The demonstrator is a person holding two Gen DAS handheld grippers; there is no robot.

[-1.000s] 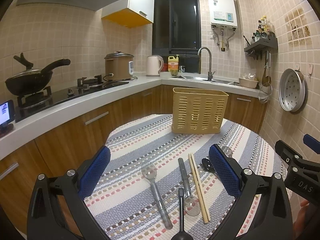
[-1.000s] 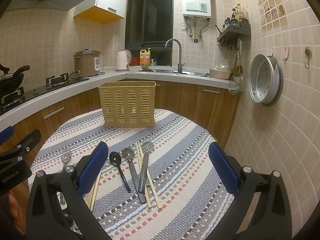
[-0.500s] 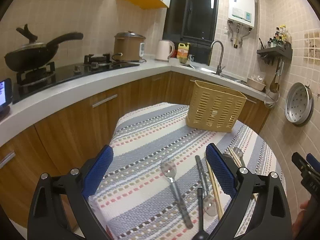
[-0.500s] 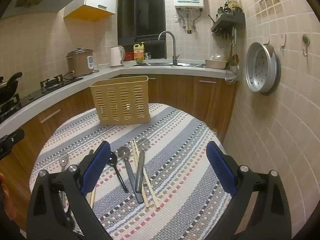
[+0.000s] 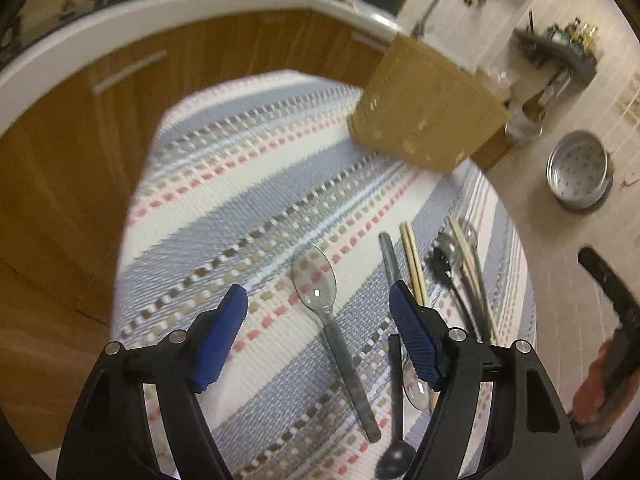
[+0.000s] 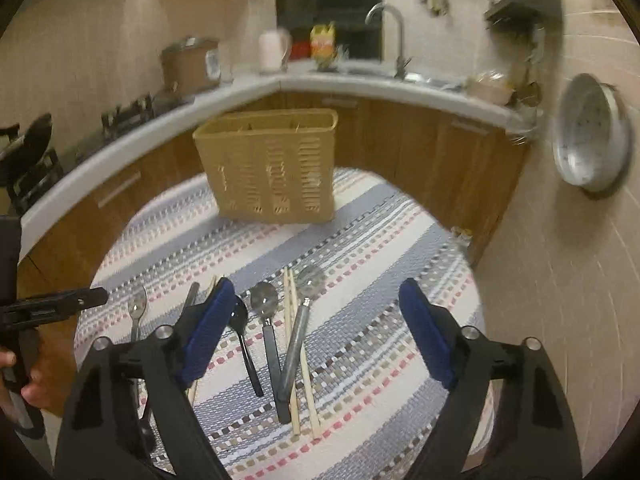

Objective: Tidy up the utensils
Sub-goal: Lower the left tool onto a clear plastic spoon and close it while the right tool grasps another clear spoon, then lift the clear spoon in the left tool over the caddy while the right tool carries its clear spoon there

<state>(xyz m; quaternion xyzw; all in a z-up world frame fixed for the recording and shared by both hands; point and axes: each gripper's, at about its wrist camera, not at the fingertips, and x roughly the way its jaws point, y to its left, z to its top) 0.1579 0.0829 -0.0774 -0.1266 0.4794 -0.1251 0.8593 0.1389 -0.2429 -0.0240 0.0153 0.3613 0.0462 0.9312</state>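
Several utensils lie on a round table with a striped cloth (image 5: 248, 200). My left gripper (image 5: 317, 290) points steeply down over a clear spoon (image 5: 320, 300); its jaws are closing, and the spoon lies on the cloth between them, untouched. To its right lie a grey-handled spoon (image 5: 386, 252), chopsticks (image 5: 412, 258) and a black spoon (image 5: 440, 260). My right gripper (image 6: 316, 288) hovers over a black spoon (image 6: 240, 316), a grey spoon (image 6: 266, 308), chopsticks (image 6: 298, 344) and a metal-handled spoon (image 6: 308, 280). Its jaws are closing too and hold nothing. A yellow slotted basket (image 6: 272, 172) stands upright at the table's far side.
Wooden cabinets (image 6: 420, 140) under a white counter (image 6: 392, 88) wrap round the table's far side. A metal steamer tray (image 6: 588, 136) hangs on the tiled wall at right. The left gripper (image 6: 60, 304), in a hand, shows at the left of the right wrist view.
Both views have tipped down toward the table and turned blurry. The left gripper has come in over the clear spoon. Both pairs of jaws stand narrower than before.
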